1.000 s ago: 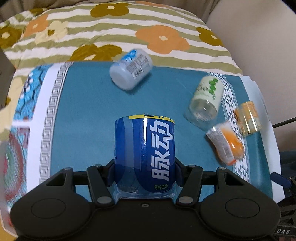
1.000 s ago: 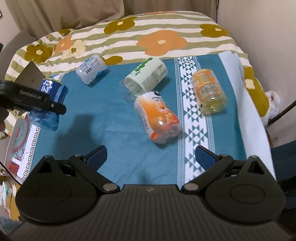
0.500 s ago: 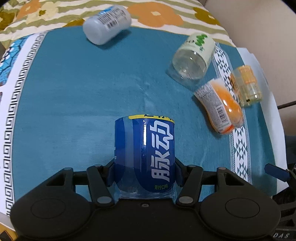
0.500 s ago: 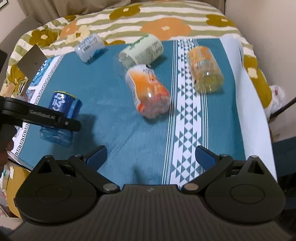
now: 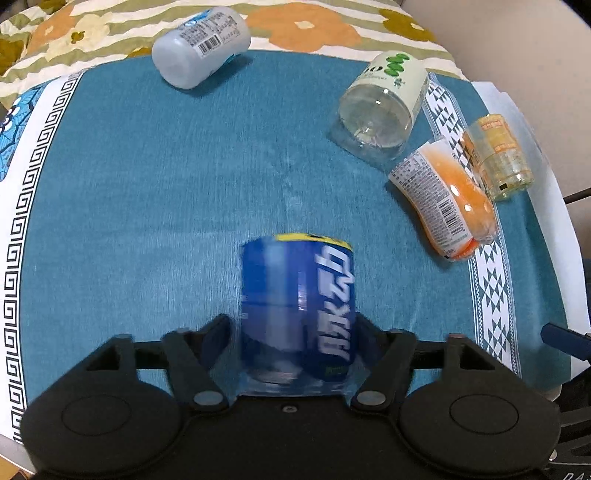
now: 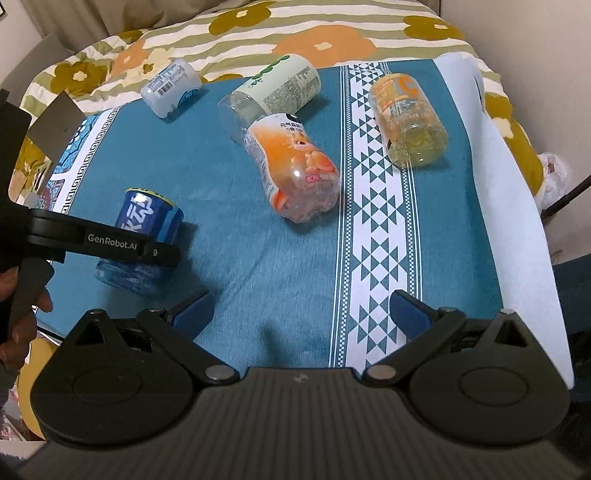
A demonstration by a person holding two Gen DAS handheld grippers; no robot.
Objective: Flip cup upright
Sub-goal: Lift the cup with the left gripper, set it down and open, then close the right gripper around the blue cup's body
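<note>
A blue cup with white Chinese lettering and a yellow rim stands between the fingers of my left gripper. In the left wrist view the cup is blurred and a small gap shows at its left side, so the jaws look slightly parted. In the right wrist view the blue cup stands nearly upright on the teal cloth, its clear base down, with the left gripper across its middle. My right gripper is open and empty above the cloth's near edge.
Several other cups lie on their sides: a white one at the far left, a pale green one, an orange one and a yellow one at the right. A flowered bedspread lies behind.
The left gripper has lowered the blue cup onto the cloth and its jaws have loosened around it. The cup is now blurred and shifted. The right gripper has moved closer over the cloth.
</note>
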